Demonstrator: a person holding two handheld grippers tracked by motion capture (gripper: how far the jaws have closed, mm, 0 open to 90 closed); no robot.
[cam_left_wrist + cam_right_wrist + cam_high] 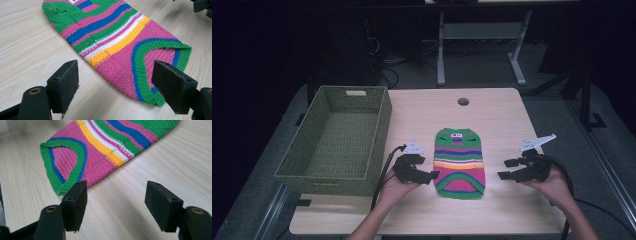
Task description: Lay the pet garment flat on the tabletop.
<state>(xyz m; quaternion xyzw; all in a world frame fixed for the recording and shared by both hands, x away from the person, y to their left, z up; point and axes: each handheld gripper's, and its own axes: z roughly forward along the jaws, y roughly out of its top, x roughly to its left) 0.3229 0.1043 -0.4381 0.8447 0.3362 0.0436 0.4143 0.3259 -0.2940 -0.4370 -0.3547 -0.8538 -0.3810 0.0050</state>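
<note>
A small knitted striped sweater in green, pink, blue, white and yellow lies flat in the middle of the table, with its green-rimmed opening toward the person. My left gripper rests at its near left edge, open. In the left gripper view the sweater has its near hem corner lying between the parted pads, which do not press on it. My right gripper hovers open just right of the sweater. The right gripper view shows the sweater ahead of the jaws, with bare wood between them.
A green woven basket stands empty on the table's left side, close to my left hand. The light wooden table has a round cable hole near its far edge. Beyond the table are dark floor and a desk frame.
</note>
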